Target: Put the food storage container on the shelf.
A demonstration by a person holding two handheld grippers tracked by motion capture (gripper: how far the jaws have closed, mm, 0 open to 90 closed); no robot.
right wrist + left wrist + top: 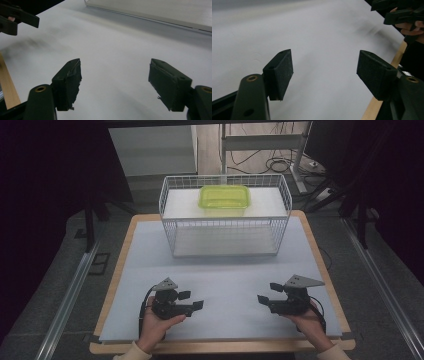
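Because the green container [224,197] sits on the raised white shelf inside the wire basket [172,227] at the far end of the table, it lies toward 12 o'clock from both grippers and well apart from them. Its long axis runs from 9 to 3 o'clock, across the reach. It is translucent lime plastic, a rounded rectangle with a lipped rim. The basket is white coated wire in a fine grid, open at the top. From the left gripper [191,300] the container lies at about 1 o'clock; from the right gripper [263,292] at about 11 o'clock. Neither looks clearly nearer, so I judge either hand could lead. Both hover low over the smooth pale table cover [225,270], tips turned toward each other. In each gripper view the 2 black padded jaws stand wide apart with nothing between them.
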